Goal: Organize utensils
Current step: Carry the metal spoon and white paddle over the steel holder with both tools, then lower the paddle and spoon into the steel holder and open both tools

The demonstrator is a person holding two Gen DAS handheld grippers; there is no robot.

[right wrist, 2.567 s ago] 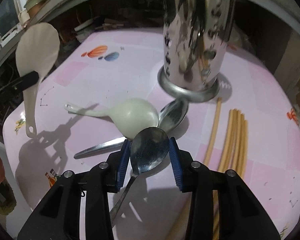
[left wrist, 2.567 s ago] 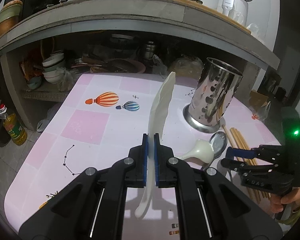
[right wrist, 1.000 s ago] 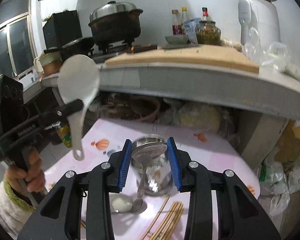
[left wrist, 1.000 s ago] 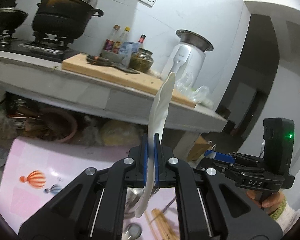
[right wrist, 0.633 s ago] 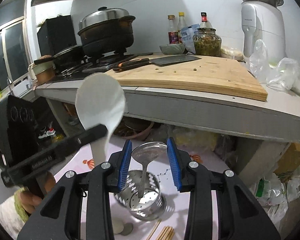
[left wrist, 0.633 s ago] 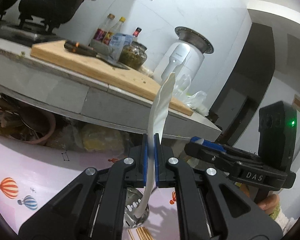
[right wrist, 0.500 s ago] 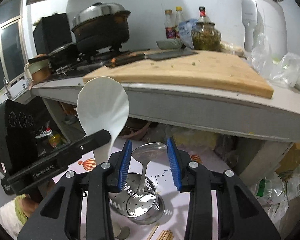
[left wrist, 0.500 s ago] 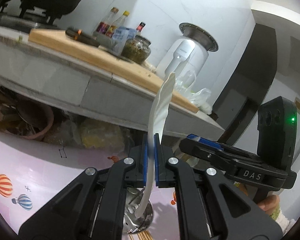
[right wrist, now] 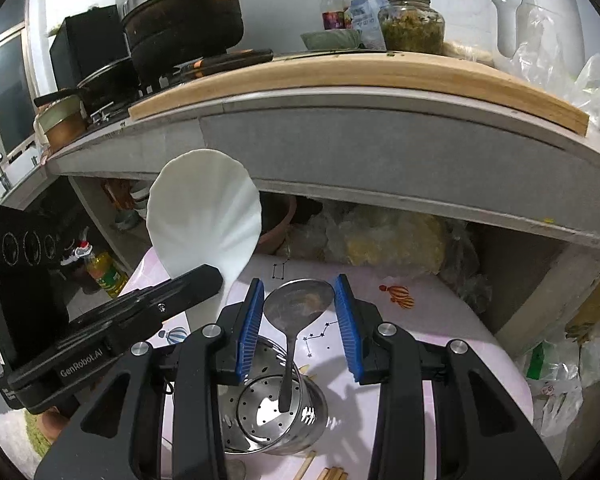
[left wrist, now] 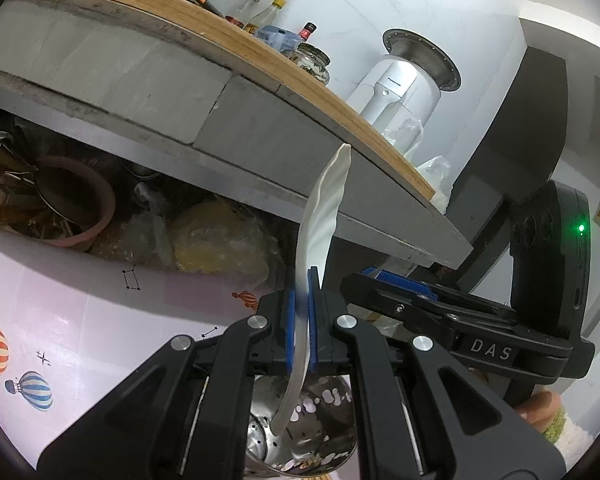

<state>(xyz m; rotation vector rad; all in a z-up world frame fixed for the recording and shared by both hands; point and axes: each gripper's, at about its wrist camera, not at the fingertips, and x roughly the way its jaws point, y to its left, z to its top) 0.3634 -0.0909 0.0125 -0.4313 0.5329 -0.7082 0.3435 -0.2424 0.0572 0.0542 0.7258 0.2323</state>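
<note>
A white rice paddle [left wrist: 320, 236] is clamped upright in the left hand-held gripper [left wrist: 300, 320], its handle end hanging over the perforated steel holder [right wrist: 272, 412]. A metal spoon [right wrist: 296, 308] is gripped by its bowl in the right hand-held gripper [right wrist: 298, 328], its handle reaching into that holder, which is stood on the pink table [right wrist: 432, 312].

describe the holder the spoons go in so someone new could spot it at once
Find the pink table with balloon prints, below the grey counter. On it, under both grippers, stands the holder: a shiny steel cylinder, open on top, holes punched through its wall and floor. It is the only upright metal container there; beside it lie only chopsticks.
</note>
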